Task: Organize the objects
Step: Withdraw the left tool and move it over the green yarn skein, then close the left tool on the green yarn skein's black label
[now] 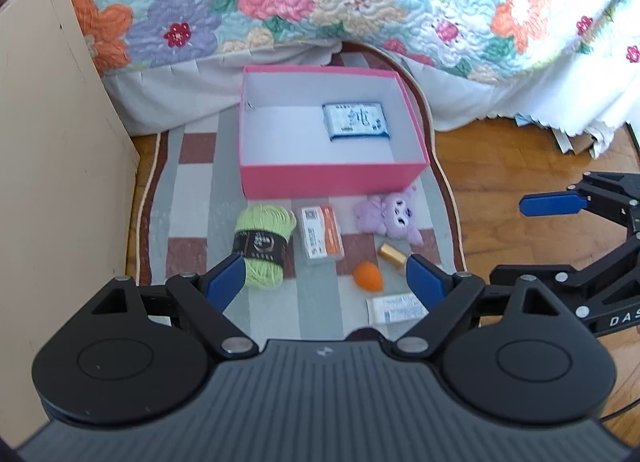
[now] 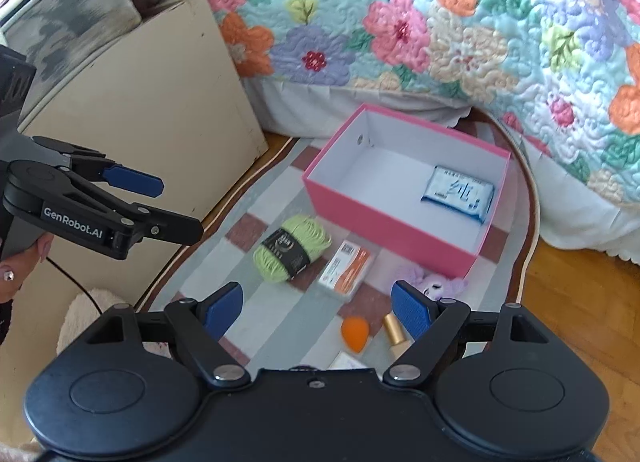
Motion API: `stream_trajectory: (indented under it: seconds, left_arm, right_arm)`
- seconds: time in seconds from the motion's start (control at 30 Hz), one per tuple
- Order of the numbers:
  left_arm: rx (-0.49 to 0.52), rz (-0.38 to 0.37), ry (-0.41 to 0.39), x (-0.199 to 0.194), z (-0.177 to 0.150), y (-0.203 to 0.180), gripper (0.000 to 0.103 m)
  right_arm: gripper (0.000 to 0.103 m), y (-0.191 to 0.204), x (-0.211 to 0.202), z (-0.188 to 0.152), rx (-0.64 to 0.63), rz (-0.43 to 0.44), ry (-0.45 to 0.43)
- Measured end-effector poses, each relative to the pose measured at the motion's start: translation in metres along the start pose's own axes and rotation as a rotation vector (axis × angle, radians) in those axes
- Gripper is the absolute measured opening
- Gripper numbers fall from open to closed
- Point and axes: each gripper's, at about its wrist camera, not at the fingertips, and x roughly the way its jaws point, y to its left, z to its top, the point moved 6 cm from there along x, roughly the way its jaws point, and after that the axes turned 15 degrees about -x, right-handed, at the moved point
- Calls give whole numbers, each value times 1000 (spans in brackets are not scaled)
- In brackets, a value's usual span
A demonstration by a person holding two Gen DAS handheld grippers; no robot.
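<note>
One pink box (image 1: 332,178) with white inner walls sits on the checked rug (image 1: 192,190) ahead of both sets of fingers, holding a single blue-and-white packet (image 1: 356,122) toward its right end. Six loose things lie between box and fingers: one green yarn skein (image 1: 264,246) with a black band, one orange-and-white carton (image 1: 321,237), one purple plush toy (image 1: 390,214), one orange egg-shaped sponge (image 1: 368,277), one gold-capped bottle (image 1: 394,256) and one white carton (image 1: 396,307) nearest. The left gripper (image 1: 326,282) and right gripper (image 2: 318,304) both hang with fingers spread wide, gripping nothing, the sponge lying below the gap in each view.
</note>
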Motion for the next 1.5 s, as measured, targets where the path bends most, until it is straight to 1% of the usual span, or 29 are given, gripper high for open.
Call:
stream_trajectory:
  seconds: [0.13, 0.3, 0.43, 0.63, 0.77, 1.03, 1.1, 1.27, 1.4, 1.5]
  left_arm:
    - [6, 2, 13, 3, -14, 3, 88]
    - [-1, -5, 29, 13, -21, 10, 88]
    - [-7, -11, 31, 25, -21, 19, 88]
    - [-35, -16, 34, 53, -14, 38, 88]
    - [-46, -1, 17, 76, -6, 53, 88]
    - [-110, 11, 51, 140, 9, 95, 88]
    - [-112, 10, 57, 155, 12, 102, 88]
    - [-154, -21, 87, 196, 21, 118, 87]
    - [-151, -4, 109, 225, 23, 125, 87]
    - [-176, -10, 134, 242, 21, 131, 87]
  right_arm:
    - [85, 13, 3, -10, -6, 29, 13]
    - [85, 29, 15, -18, -20, 68, 25]
    - [85, 41, 27, -17, -36, 115, 12]
    - [85, 53, 55, -8, -77, 158, -20]
    - [85, 56, 82, -2, -84, 181, -38]
    - [85, 56, 149, 5, -93, 179, -38]
    - [85, 54, 167, 6, -73, 189, -32]
    - [85, 46, 211, 7, -29, 190, -10]
    - [85, 39, 241, 5, 19, 198, 9]
    - [85, 35, 260, 1, 69, 209, 22]
